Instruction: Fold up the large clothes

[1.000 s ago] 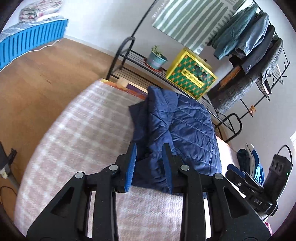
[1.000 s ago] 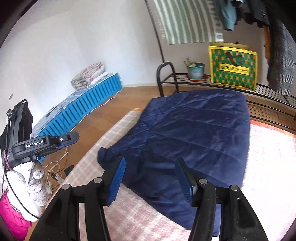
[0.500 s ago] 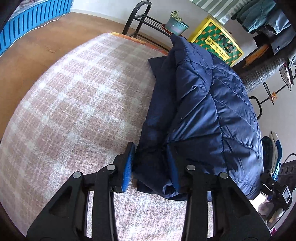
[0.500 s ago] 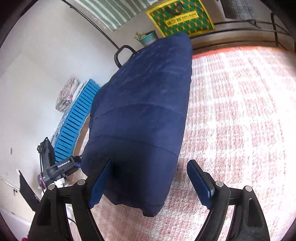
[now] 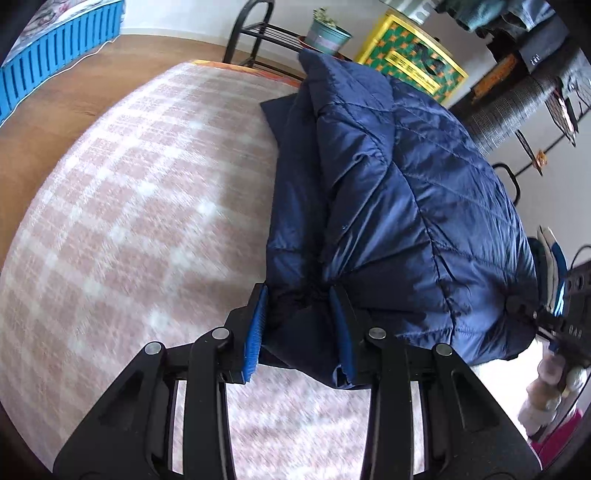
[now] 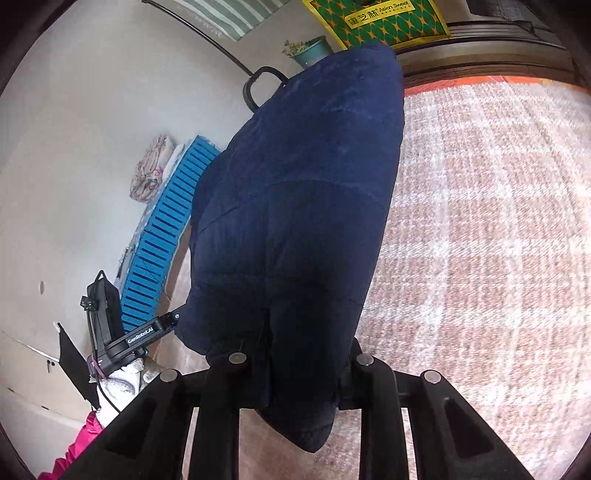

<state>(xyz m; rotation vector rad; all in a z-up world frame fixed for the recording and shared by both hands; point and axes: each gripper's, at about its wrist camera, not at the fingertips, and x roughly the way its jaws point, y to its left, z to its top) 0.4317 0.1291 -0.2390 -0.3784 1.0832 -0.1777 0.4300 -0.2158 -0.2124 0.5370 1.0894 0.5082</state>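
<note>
A navy quilted puffer jacket [image 5: 399, 206] lies folded on a pink plaid blanket [image 5: 140, 206]. My left gripper [image 5: 299, 325] is shut on the jacket's near left edge, with fabric bunched between its blue pads. In the right wrist view the jacket [image 6: 306, 206] is lifted and fills the middle of the frame. My right gripper [image 6: 299, 373] is shut on its near right edge, and the fabric hides the fingertips. Each gripper shows at the edge of the other's view: the right one [image 5: 565, 325], the left one [image 6: 147, 332].
A black metal rack [image 5: 266, 33] stands behind the blanket with a potted plant [image 5: 327, 31] and a yellow-green bag [image 5: 410, 59]. Hanging clothes [image 5: 535, 22] are at the far right. A blue slatted mattress [image 6: 162, 236] lies on the wooden floor to the left.
Both grippers have moved down onto the jacket's near edge and closed on it. The right gripper was wide open half a second ago. The jacket's near end has lifted off the blanket.
</note>
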